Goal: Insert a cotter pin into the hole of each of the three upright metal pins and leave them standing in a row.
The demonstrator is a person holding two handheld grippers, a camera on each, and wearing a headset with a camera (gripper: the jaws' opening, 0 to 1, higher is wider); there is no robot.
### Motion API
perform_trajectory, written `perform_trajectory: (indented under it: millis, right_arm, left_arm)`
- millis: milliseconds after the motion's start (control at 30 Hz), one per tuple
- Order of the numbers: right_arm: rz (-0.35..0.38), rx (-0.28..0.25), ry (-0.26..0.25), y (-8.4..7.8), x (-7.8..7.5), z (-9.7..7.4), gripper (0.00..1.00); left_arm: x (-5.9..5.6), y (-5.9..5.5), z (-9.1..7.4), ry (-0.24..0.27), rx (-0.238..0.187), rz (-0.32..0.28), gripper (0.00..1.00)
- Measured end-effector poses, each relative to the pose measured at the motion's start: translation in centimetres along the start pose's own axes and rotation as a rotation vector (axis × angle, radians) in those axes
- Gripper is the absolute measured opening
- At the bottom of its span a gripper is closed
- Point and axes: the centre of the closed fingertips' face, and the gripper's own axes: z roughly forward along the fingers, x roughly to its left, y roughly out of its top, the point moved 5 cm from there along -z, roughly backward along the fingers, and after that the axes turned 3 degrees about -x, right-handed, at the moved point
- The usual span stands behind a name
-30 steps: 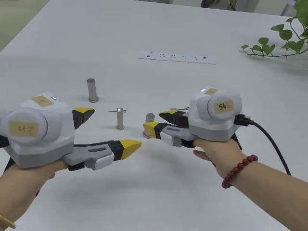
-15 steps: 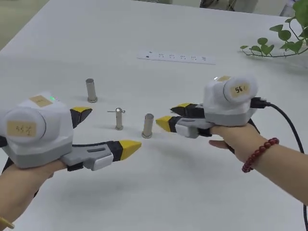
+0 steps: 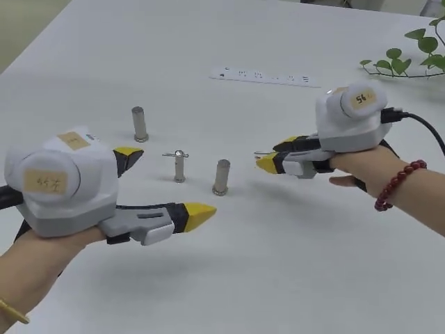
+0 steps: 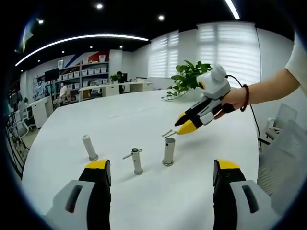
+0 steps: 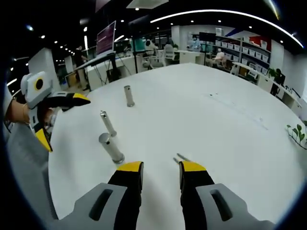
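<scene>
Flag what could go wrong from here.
1. The loose cotter pins lie flat on the table just ahead of the right gripper. They are thin, so the jaws may slip off them or push them away.
2. The empty metal pin nearest that gripper stands free, and a brush could topple it.
3. The open left gripper faces the middle pin, which has its cotter pin in. A nudge could knock it over.

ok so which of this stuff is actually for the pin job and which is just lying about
For the job: left metal pin; middle metal pin with fitted cotter pin; right metal pin; loose cotter pins.
Lying about: power strip; plant.
</scene>
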Motion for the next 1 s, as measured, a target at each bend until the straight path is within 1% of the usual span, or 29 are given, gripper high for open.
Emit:
perform_trajectory:
  millis: [33, 67, 133, 233, 300, 333, 367, 467, 700, 800, 933, 1000]
  right_arm:
    - [-0.006, 0.009, 0.000, -0.1, -0.2, 0.1, 0.31]
    - [-0.009, 0.014, -0.005, 0.0, -0.7, 0.4, 0.31]
    - [-0.014, 0.032, -0.001, -0.1, -1.0, 0.7, 0.31]
    - [-0.020, 0.050, 0.003, -0.4, -1.4, 1.0, 0.26]
    - [-0.017, 0.071, -0.009, -0.8, -2.0, 1.5, 0.24]
    - [-0.023, 0.075, -0.007, -1.1, -2.4, 2.0, 0.24]
    - [-0.024, 0.078, -0.008, -1.1, -2.5, 2.1, 0.24]
    - [-0.038, 0.108, -0.007, -1.5, -3.0, 2.4, 0.21]
    - [-0.058, 0.151, 0.001, -1.9, -3.7, 2.4, 0.18]
    - [-0.070, 0.166, 0.015, -1.9, -4.1, 2.7, 0.16]
    - [-0.122, 0.221, 0.027, -2.2, -4.2, 2.6, 0.15]
    - [-0.113, 0.221, 0.033, -2.1, -4.1, 2.6, 0.15]
  left_arm:
    - [0.1, 0.0, 0.0, 0.001, 0.001, 0.000, 0.88]
    - [0.1, -0.1, 0.0, 0.003, 0.003, -0.001, 0.88]
    - [0.2, -0.1, 0.0, 0.006, 0.006, -0.002, 0.88]
    - [0.3, -0.2, 0.0, 0.005, 0.007, -0.003, 0.88]
    - [0.4, -0.2, 0.0, 0.007, 0.002, -0.003, 0.87]
    - [0.5, -0.2, 0.0, 0.007, 0.000, -0.005, 0.87]
    - [0.5, -0.2, 0.0, 0.008, -0.001, -0.007, 0.87]
    - [0.7, -0.2, -0.1, 0.012, -0.002, -0.010, 0.85]
    - [0.9, -0.5, 0.0, 0.018, -0.001, -0.020, 0.83]
    - [0.9, -0.5, 0.0, 0.019, 0.000, -0.020, 0.83]
    - [0.9, -0.5, 0.1, 0.020, 0.000, -0.026, 0.82]
    - [0.8, -0.6, 0.1, 0.018, 0.003, -0.026, 0.82]
